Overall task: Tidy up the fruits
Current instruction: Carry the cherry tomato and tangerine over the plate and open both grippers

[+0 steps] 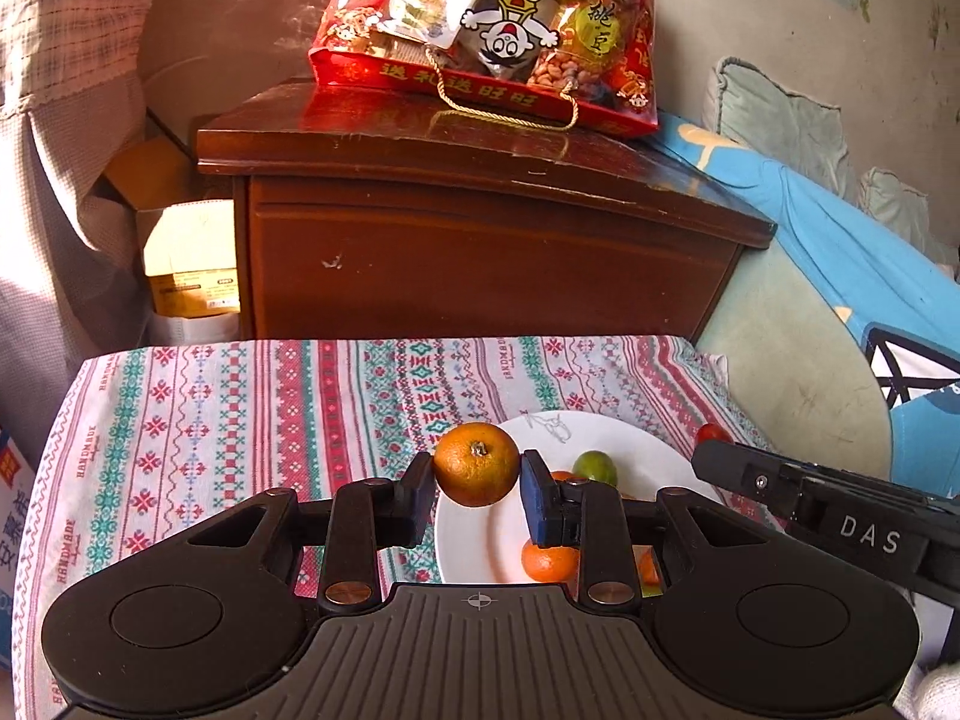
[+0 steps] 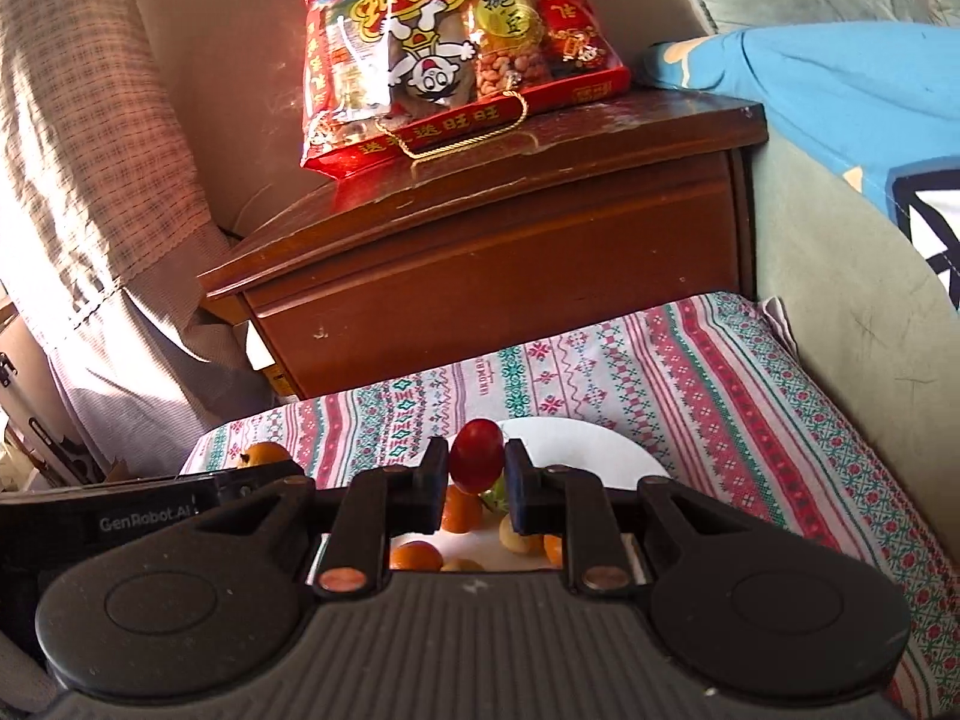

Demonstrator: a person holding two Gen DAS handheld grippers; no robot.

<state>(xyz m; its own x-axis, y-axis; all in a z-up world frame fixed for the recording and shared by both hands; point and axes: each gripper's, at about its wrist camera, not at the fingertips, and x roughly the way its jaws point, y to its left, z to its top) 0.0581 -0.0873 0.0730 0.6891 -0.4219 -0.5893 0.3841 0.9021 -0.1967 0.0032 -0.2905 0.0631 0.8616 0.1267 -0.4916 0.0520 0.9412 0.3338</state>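
My left gripper [image 1: 477, 471] is shut on an orange [image 1: 476, 464] and holds it above the left rim of a white plate [image 1: 618, 432]. On the plate lie a green fruit [image 1: 595, 468] and small oranges [image 1: 549, 561]. My right gripper [image 2: 476, 465] is shut on a small red fruit [image 2: 476, 454] and holds it above the same plate [image 2: 576, 441]. Below it lie small oranges [image 2: 416, 556], a pale yellow fruit [image 2: 516, 537] and a green one. The left gripper's orange [image 2: 267, 453] shows at the left of the right wrist view. The red fruit [image 1: 711, 433] shows at the right of the left wrist view.
The plate sits on a patterned cloth [image 1: 240, 420] over a low table. Behind it stands a dark wooden cabinet [image 1: 480, 240] with a red snack bag [image 1: 492, 30] on top. A bed with a blue cover [image 1: 852, 252] lies to the right, a curtain [image 1: 60, 180] to the left.
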